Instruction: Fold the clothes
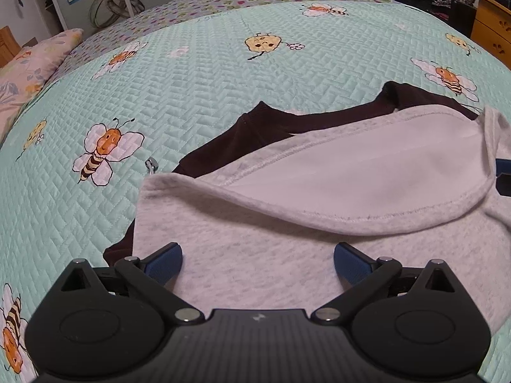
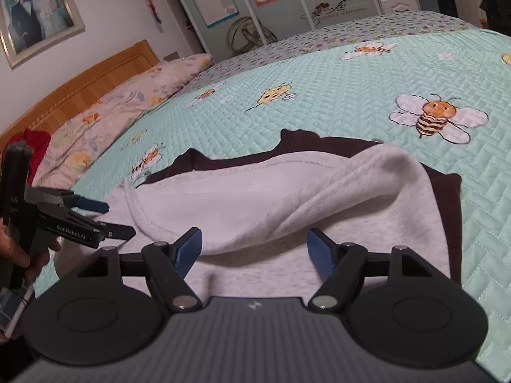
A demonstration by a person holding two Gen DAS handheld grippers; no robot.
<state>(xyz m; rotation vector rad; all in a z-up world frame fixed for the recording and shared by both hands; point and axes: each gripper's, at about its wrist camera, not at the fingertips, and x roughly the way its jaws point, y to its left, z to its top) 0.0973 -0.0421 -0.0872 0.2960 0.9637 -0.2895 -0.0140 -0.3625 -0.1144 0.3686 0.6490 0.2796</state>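
A light grey fleece garment (image 1: 271, 255) (image 2: 255, 265) lies on the bed with its upper layer turned back, showing a paler lining (image 1: 367, 178) (image 2: 242, 204). Under it a dark brown garment (image 1: 249, 131) (image 2: 319, 150) sticks out at the far side and edges. My left gripper (image 1: 257, 263) hovers open over the grey fabric with nothing between its blue pads; the right wrist view shows it from the side as the left gripper (image 2: 95, 220). My right gripper (image 2: 254, 250) is open too, above the near grey fabric, and holds nothing.
The mint quilted bedspread (image 1: 191, 95) (image 2: 351, 95) with bee prints spreads all around the clothes. Floral pillows (image 2: 127, 105) and a wooden headboard (image 2: 95, 73) lie at the left. A wooden dresser (image 1: 491, 28) stands at the far right. A hand (image 2: 19, 255) holds the left gripper.
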